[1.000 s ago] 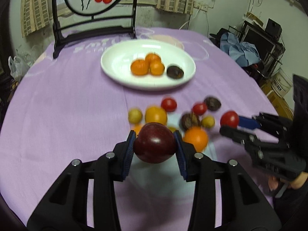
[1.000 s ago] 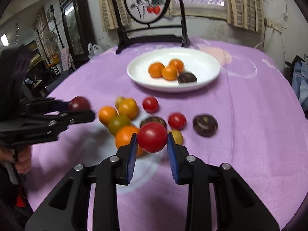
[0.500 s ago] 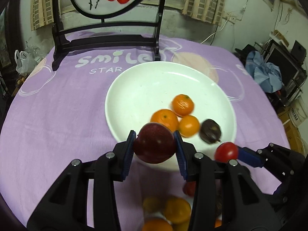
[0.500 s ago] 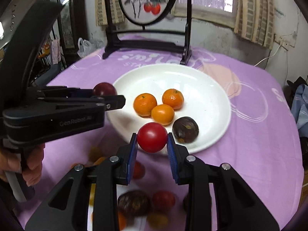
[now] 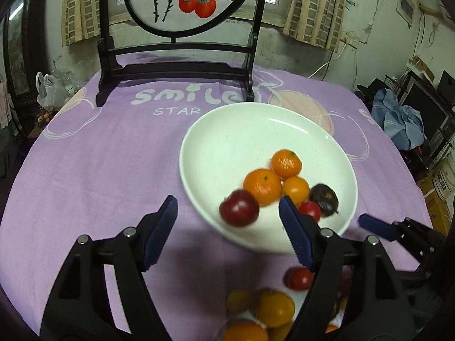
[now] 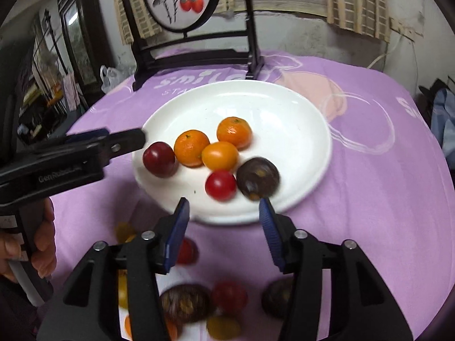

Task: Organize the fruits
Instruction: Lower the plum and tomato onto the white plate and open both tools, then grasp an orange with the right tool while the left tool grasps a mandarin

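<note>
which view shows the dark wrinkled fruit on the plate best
The right wrist view: the dark wrinkled fruit lies whole and unblocked on the white plate, beside the red tomato. In the left wrist view it is smaller, near the plate's edge, just past a finger of the left hand-held gripper.

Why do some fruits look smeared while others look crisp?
Left wrist view: the dark red plum on the white plate is motion-smeared, while the oranges stay fairly crisp. Right wrist view: the loose fruits near the bottom edge are soft and blurred; the fisheye lens bends the edges.
</note>
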`<state>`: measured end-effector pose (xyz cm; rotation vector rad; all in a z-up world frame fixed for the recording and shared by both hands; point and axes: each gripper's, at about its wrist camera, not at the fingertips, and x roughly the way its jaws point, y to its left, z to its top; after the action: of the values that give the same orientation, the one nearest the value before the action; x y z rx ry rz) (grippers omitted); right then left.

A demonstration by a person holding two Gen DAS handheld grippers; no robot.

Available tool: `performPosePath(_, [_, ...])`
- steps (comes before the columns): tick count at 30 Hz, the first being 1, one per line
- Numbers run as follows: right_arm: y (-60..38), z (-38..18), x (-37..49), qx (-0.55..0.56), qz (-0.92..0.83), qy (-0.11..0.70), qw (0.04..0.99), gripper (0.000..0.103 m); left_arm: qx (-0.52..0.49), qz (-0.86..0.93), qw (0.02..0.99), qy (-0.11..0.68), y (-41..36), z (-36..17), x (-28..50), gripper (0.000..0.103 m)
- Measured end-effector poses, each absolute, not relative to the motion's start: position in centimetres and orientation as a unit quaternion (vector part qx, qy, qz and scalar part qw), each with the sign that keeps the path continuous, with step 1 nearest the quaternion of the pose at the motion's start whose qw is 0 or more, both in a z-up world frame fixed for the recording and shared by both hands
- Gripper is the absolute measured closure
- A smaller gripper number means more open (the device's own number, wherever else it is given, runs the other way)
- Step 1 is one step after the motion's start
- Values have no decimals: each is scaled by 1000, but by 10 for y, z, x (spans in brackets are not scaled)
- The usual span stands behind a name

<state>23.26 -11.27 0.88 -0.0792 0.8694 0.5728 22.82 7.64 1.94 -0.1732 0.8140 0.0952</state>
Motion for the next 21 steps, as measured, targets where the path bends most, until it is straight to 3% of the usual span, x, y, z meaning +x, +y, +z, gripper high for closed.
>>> performPosePath(1, [-122,10,223,-32,270,413,869,43,-82,47,914,394,77,20,220,15])
performPosePath(2, [-128,11,217,-30,271,412,869,43,-80,50,916,389,76,19,208,14])
performPosePath(11, [-156,2,143,-44,282,412,865,42,-65,49,913,399,68,-1,144,12])
performPosePath(21, [-114,-28,101,-116,304,450,832,42,-97,41,909,403,80,-22,125,12])
